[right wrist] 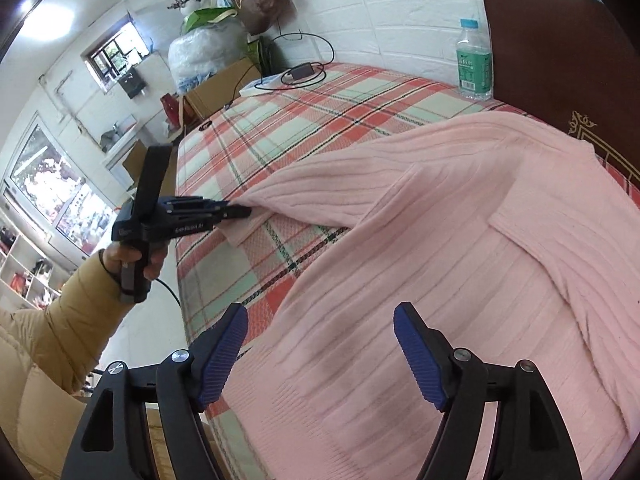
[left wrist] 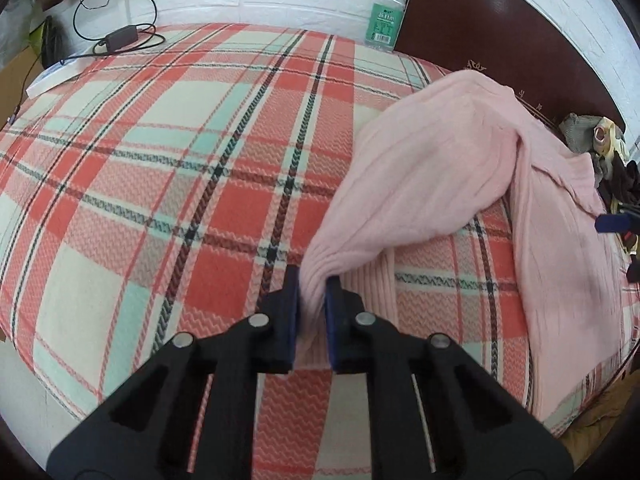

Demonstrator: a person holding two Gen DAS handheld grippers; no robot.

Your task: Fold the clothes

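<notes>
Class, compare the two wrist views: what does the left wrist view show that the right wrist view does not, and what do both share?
Only the left wrist view shows the left gripper up close, its jaws shut on the sleeve cuff, and a clothes pile. Only the right wrist view shows the open right gripper, the person's hand and a window. Both show the pink sweater, plaid bedspread and water bottle.

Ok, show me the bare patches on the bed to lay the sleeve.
Widest free patch: plaid bedspread between pink sweater, charger and water bottle. Crowded: clothes pile beyond the sweater. Left hand-held gripper grips the sleeve.
</notes>
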